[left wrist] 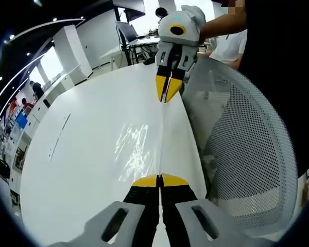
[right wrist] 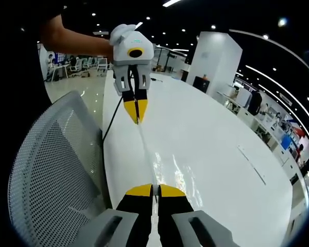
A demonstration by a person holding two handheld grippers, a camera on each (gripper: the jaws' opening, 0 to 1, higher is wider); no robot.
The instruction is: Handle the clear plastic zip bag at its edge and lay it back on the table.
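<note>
Zip bag (left wrist: 162, 135): stretched taut between both tongs above the white desk (left wrist: 82, 154), so held flat for lowering.
Left tongs (left wrist: 159, 180): clamped shut on the bag's near edge.
Right tongs (left wrist: 167, 88): closed on the opposite edge, beside a mesh chair (left wrist: 247, 149).

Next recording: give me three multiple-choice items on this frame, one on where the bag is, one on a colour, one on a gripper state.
1. Where is the clear plastic zip bag?
A. Stretched between both grippers, over the white table
B. Draped on the mesh chair
C. On the floor

2. What colour are the jaw tips?
A. Red
B. Yellow
C. Blue

3. How is the left gripper?
A. Wide open
B. Shut on the bag's edge
C. Shut on a cable

Answers: 1 A, its edge runs taut from the left gripper to the right gripper. 2 B, the tips are yellow in both views. 3 B, its jaws meet on the edge.
</note>
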